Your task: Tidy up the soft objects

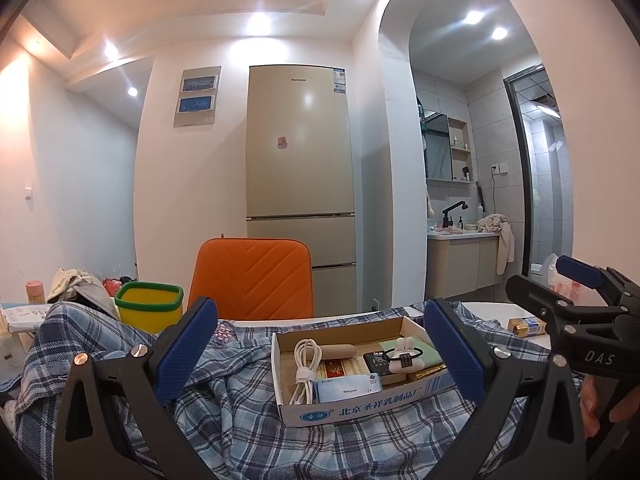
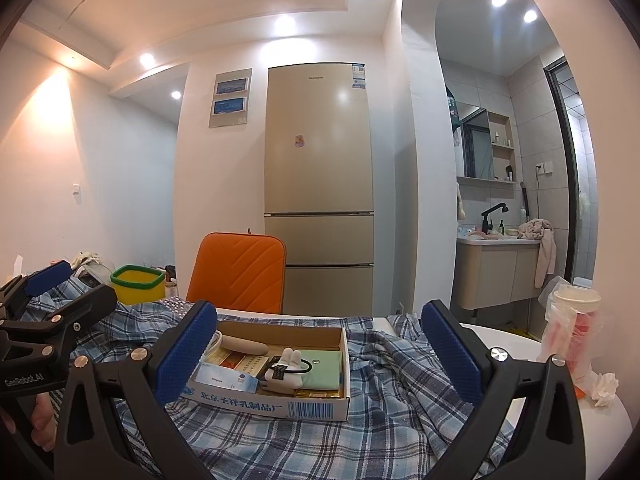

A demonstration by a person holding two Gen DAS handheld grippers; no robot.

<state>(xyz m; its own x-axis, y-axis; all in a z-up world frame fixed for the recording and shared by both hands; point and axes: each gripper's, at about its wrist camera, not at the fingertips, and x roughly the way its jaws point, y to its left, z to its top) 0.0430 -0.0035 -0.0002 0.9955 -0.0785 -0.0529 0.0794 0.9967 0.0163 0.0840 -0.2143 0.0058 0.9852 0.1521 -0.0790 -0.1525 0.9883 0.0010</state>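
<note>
A blue plaid shirt (image 1: 240, 420) lies spread and crumpled over the white table; it also shows in the right wrist view (image 2: 400, 392). A low cardboard box (image 1: 356, 404) sits on top of the shirt and holds a white cable, small cartons, a green pouch and a white bunny hair tie (image 1: 406, 356); the box also shows in the right wrist view (image 2: 280, 400). My left gripper (image 1: 320, 352) is open and empty, its blue pads either side of the box. My right gripper (image 2: 320, 352) is open and empty just right of the box.
An orange chair (image 1: 252, 276) stands behind the table, with a fridge (image 1: 300, 184) beyond it. A yellow bin with a green rim (image 1: 148, 308) and piled cloth are at the left. A cup in a plastic bag (image 2: 572, 328) and crumpled tissue stand at the right.
</note>
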